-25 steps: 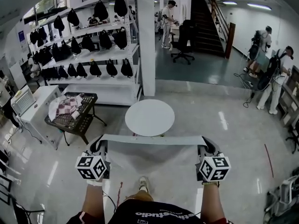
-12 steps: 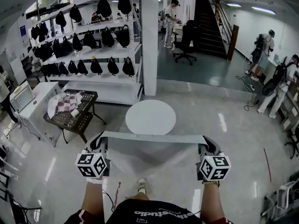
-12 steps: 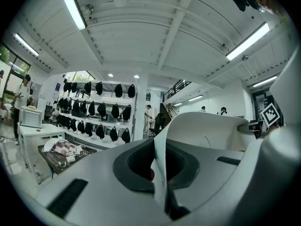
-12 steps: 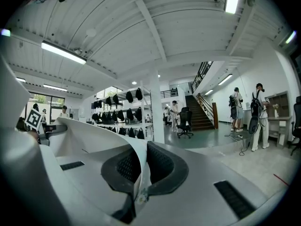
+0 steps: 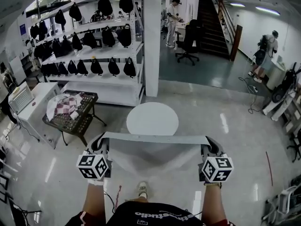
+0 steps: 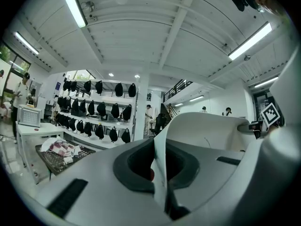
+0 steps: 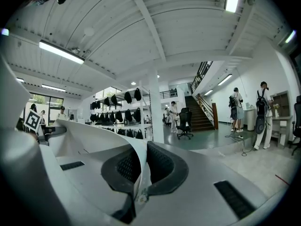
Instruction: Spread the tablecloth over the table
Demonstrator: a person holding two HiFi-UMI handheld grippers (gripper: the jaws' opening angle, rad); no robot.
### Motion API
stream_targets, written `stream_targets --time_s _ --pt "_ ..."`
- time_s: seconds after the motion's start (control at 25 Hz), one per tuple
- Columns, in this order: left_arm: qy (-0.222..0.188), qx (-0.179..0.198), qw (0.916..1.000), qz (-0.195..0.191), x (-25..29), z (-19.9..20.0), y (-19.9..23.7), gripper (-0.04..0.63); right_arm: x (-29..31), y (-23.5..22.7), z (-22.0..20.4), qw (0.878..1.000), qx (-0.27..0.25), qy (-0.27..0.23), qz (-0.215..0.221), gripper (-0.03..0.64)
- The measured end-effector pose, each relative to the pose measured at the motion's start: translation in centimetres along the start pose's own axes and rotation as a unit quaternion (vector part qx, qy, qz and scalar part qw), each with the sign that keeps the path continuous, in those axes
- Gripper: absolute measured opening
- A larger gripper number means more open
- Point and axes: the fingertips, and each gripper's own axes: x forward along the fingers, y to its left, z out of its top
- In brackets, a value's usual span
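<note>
Left gripper view is showing the left gripper (image 6: pixel 159 171) with its jaws closed down on a corner of the pale tablecloth (image 6: pixel 202 128); the fabric is running as a thin upright sheet between the dark pads and sweeping away to the right towards the other gripper. Right gripper view is showing the right gripper (image 7: pixel 142 178) gripping in the same way, its jaws pressing together on the opposite corner, with the cloth curving off to the left.

Head view is showing both grippers being held out in front of the person, side by side and well apart, each marker cube (image 5: pixel 92 166) carrying black-and-white squares. The tablecloth's top edge is stretching taut and level between them, its long axis running left to right, and the rest of the fabric is hanging down from that edge towards the floor (image 5: pixel 235 140). The cloth is hanging in the air on the person's side of the round white table (image 5: pixel 152 119), with its top edge lying just short of the table's near rim.

White lettering is showing across the person's dark shirt (image 5: pixel 164 215), upside down and only partly readable. Beyond the table, a white pillar (image 5: pixel 152 36) is standing beside a shelving unit (image 5: pixel 101 53) holding rows of black bags.
</note>
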Motion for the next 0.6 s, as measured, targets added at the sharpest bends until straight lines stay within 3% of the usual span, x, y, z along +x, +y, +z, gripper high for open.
stream_targets --time_s 0.6 --pt "0.002 0.0 1.0 -0.005 7.1 0.7 1.7 0.018 6.7 -1.9 1.2 1.0 0.006 0.001 -0.003 0.028"
